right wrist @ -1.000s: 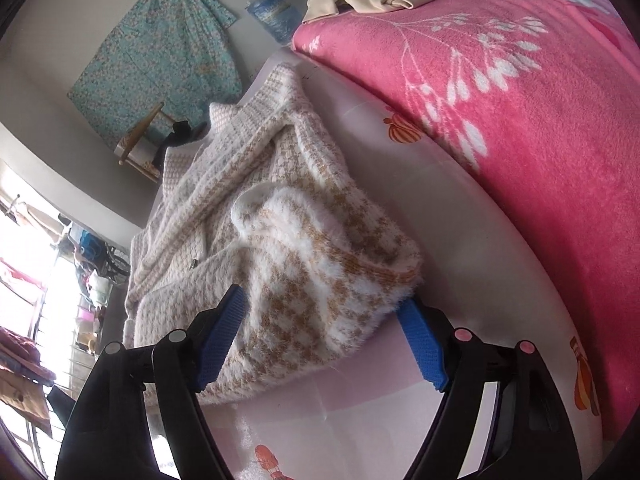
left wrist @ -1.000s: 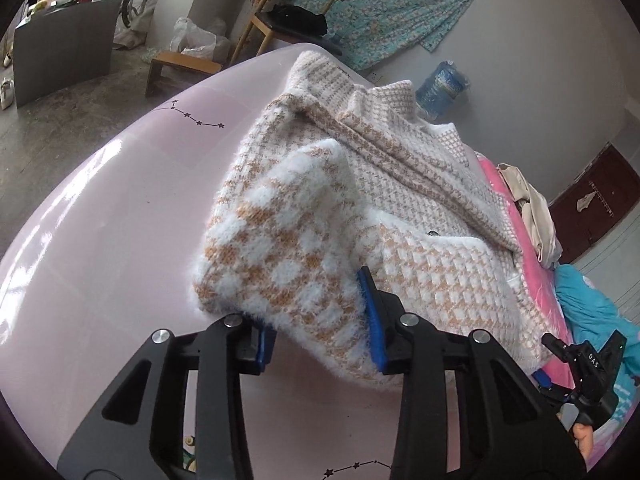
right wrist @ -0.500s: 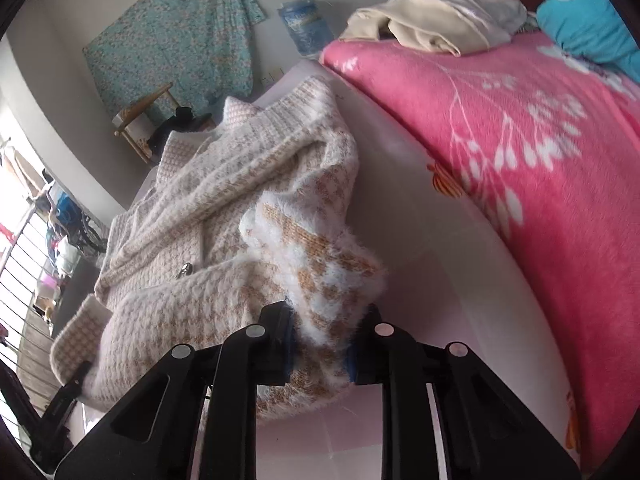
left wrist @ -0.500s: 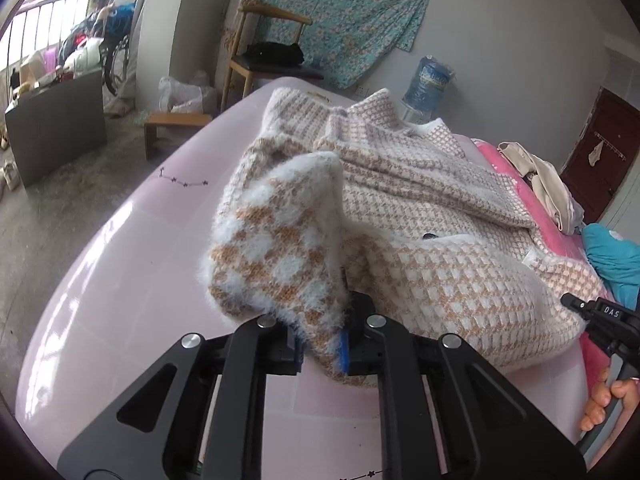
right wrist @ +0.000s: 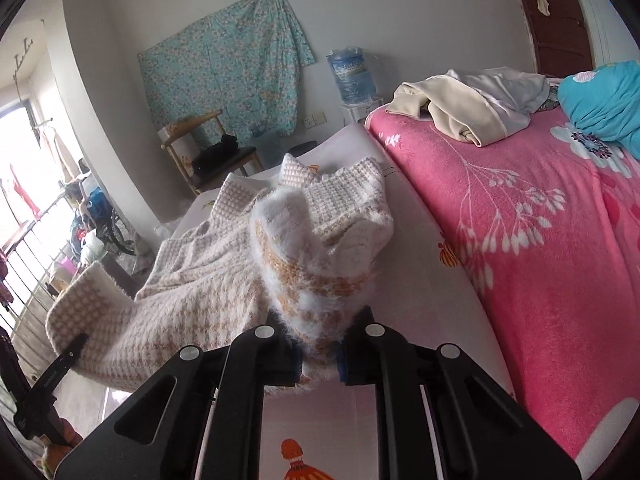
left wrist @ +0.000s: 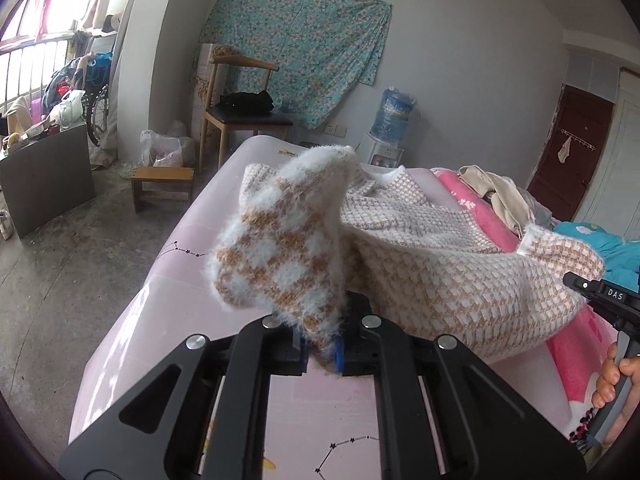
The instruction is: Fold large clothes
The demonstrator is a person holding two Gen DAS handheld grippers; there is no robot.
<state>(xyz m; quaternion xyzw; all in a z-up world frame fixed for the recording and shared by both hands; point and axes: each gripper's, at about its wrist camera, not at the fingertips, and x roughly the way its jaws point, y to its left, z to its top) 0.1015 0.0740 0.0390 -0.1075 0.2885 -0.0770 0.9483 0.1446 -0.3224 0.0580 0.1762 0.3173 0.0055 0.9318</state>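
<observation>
A fuzzy white and tan houndstooth sweater (left wrist: pixel 440 264) lies on a pale pink bed sheet (left wrist: pixel 168 264), its near edge lifted off the bed. My left gripper (left wrist: pixel 320 350) is shut on the sweater's near left corner and holds it raised. My right gripper (right wrist: pixel 318 360) is shut on the near right corner of the sweater (right wrist: pixel 208 280) and also holds it raised. The right gripper's body shows at the right edge of the left wrist view (left wrist: pixel 600 300). The left gripper's body shows at the left edge of the right wrist view (right wrist: pixel 52 372).
A pink flowered blanket (right wrist: pixel 540 240) covers the bed's right side, with beige clothes (right wrist: pixel 464 108) and a blue bundle (right wrist: pixel 604 104) on it. A wooden chair (left wrist: pixel 240 112), a small stool (left wrist: pixel 160 184), a grey box (left wrist: pixel 44 176) and a water dispenser (left wrist: pixel 394 120) stand beyond the bed.
Both grippers went from open around the sweater's near corners to shut on them, then lifted the near edge up off the sheet.
</observation>
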